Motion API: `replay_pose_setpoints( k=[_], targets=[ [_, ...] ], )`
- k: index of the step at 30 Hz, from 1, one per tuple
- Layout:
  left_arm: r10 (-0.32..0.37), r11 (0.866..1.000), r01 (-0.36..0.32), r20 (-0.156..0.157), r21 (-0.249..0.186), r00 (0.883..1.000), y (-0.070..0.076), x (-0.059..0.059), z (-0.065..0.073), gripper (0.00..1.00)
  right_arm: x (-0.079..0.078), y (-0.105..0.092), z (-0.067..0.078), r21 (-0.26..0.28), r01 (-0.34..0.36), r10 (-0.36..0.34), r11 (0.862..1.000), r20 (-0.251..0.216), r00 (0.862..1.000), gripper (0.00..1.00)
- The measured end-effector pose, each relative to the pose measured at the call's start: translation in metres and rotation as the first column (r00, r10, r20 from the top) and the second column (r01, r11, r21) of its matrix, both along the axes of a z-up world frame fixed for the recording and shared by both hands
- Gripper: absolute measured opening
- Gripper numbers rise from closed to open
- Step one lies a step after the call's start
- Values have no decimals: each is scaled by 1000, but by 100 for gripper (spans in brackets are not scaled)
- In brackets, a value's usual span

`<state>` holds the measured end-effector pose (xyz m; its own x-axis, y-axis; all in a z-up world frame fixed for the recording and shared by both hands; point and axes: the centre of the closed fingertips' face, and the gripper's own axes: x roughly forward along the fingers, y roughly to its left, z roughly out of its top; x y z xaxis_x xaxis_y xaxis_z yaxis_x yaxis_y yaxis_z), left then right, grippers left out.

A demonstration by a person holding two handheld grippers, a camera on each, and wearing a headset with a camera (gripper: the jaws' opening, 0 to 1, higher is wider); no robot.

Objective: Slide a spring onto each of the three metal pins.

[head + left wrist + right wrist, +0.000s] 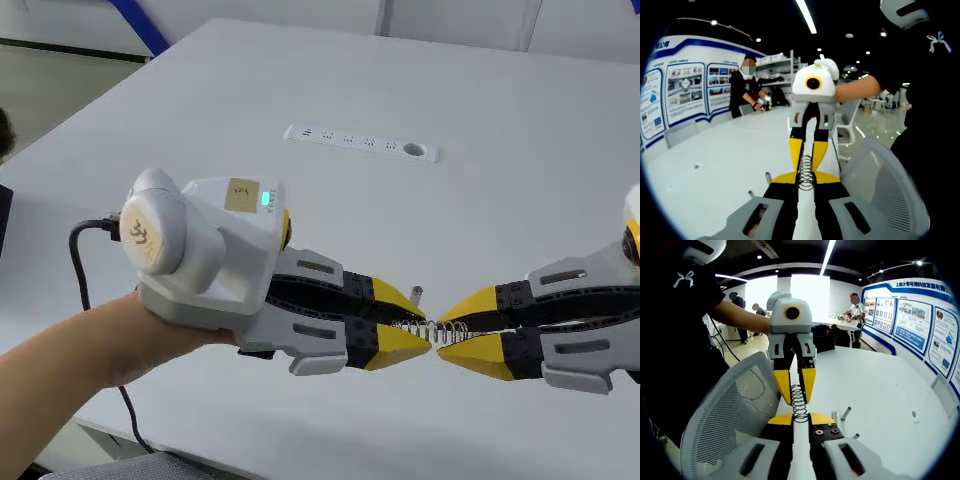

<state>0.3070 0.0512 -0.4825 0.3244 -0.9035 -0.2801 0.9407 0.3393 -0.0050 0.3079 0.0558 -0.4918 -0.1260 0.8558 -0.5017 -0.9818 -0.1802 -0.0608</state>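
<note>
**Coil spring** [432, 329]: held level in the air above the white bench [500, 110], spanning tip to tip between the two tongs, set nose to nose. One end pinched in the left tongs [424, 328], drawn narrow around it. The other end pinched in the right tongs [446, 336], likewise narrow. Cannot tell whether a pin runs inside the coils.

**Metal pin** [417, 293]: upright on the bench just behind the tips, apart from the spring.

**Head view, further items:**
- White power strip [360, 142], well beyond the tongs.
- Black cable [78, 262] trailing from the housing of the left tongs, with a bare forearm [90, 350] behind it.
- Tan label [240, 195] on that housing, handwriting too faint to read.
- Scribbled mark on the round cap, unreadable.
- Small green light [266, 199], lit.

**Right gripper view, further items:**
- Metal pins [845, 413] on the bench right of the tongs, with a short coiled piece [834, 415] just beside one.
- Mesh-backed chair [725, 410] at the left.
- People [856, 307] at a far table.
- Blue-and-white display panels [912, 330] on the wall, text too small to read.

**Left gripper view, further item:**
- White bow emblem [939, 41] on a black garment.
</note>
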Motion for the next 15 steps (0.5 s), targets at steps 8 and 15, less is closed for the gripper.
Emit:
replay_pose_setpoints(
  k=[8, 15],
  targets=[
    [-17, 1000, 17, 9, 7, 1000, -1, -2, 2, 10, -3, 2, 9, 24, -22, 22, 999, -24, 999, 11],
    [-26, 1000, 26, 14, 3, 1000, -1, -2, 4, 10, -6, 5, 23, 74, -25, 29, 997, -64, 998, 11]
  ],
)
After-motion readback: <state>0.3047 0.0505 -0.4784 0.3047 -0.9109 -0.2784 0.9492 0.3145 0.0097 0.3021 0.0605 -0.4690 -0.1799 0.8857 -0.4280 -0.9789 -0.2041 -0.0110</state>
